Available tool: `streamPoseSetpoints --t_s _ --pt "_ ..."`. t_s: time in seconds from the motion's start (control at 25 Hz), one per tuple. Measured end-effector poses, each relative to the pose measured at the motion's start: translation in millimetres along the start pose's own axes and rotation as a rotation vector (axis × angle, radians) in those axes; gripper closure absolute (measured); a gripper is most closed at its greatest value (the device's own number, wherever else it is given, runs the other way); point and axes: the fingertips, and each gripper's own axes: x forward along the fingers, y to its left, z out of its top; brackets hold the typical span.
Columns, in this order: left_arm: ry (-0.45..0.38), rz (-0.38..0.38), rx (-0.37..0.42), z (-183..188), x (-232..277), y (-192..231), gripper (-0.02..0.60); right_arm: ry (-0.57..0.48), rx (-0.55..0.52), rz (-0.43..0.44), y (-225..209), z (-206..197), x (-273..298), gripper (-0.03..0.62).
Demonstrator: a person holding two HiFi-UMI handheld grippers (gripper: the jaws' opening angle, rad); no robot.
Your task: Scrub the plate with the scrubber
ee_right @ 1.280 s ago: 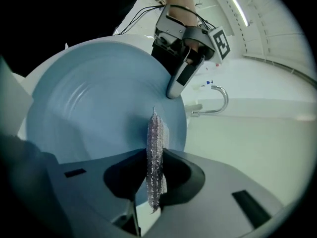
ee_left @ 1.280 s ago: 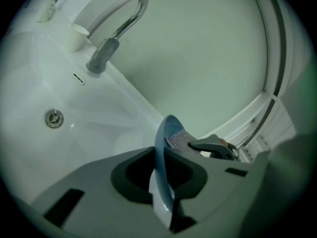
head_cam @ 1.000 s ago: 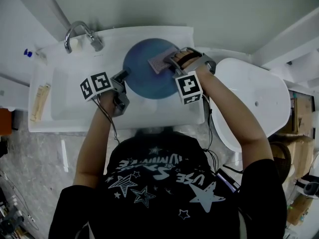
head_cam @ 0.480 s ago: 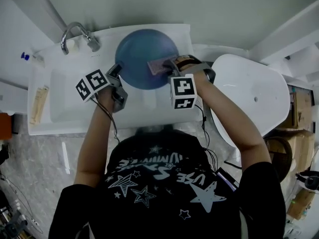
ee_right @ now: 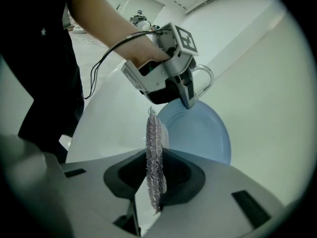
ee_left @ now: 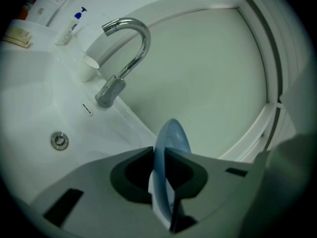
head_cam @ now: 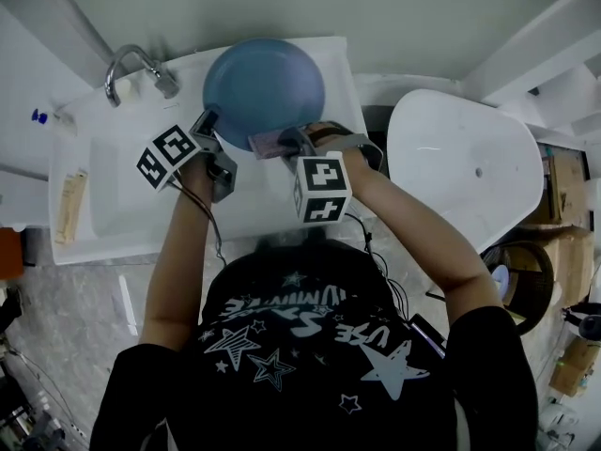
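Note:
In the head view the round blue plate [head_cam: 265,85] is held up over the back of the white sink [head_cam: 113,191], tilted. My left gripper [head_cam: 207,122] is shut on its left rim. The left gripper view shows the plate [ee_left: 171,140] edge-on between the jaws of the left gripper [ee_left: 166,157]. My right gripper [head_cam: 284,143] is shut on a flat silvery mesh scrubber [head_cam: 270,144], which sits just below the plate's lower rim, off its face. In the right gripper view the scrubber [ee_right: 156,148] stands upright in the right gripper [ee_right: 157,168], with the plate [ee_right: 205,133] and left gripper [ee_right: 166,73] beyond.
A chrome faucet [head_cam: 131,64] curves over the sink's back left, seen also as the faucet [ee_left: 130,48] near a small white cup [ee_left: 89,67] and the drain [ee_left: 59,140]. A white oval lid [head_cam: 460,177] lies to the right. A pale bar [head_cam: 72,194] rests on the left ledge.
The plate has been lifted up and back to the left, and its face has tilted. The right gripper with the scrubber has come off the plate's face, leftward and nearer to the person.

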Motion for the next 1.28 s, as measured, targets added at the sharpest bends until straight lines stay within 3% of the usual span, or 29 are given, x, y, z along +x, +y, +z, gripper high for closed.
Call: streamPoseSetpoints --t_s 0.24,0.48,0.64,0.8,1.08,1.28 --pt "0.017 -0.021 0.019 -3.3 2.7 -6.3 0.531 -0.124 0.218 0.035 -0.8 27.1 -5.7 0.511" --pt "0.057 -0.044 0.148 -10.6 0.3 -11.9 0.532 -0.121 0.291 -0.122 -39.2 -0.3 -27.3 0.511" --pt "0.11 -0.029 0.371 -21.8 0.3 -18.5 0.537 -0.081 0.167 -0.251 -75.9 -13.3 -46.6 0.511" --pt "0.1 0.003 0.635 -24.6 -2.5 -30.9 0.538 -0.078 0.065 -0.315 -111.1 -8.3 -60.2 0.511" --pt "-0.043 -0.015 0.99 4.2 -22.8 -78.5 0.554 -0.15 -0.026 -0.321 -161.3 24.4 -88.8 0.513" --pt "-0.116 0.053 1.338 11.2 -23.3 -104.0 0.555 -0.143 -0.102 -0.318 -177.7 35.0 -91.5 0.513"
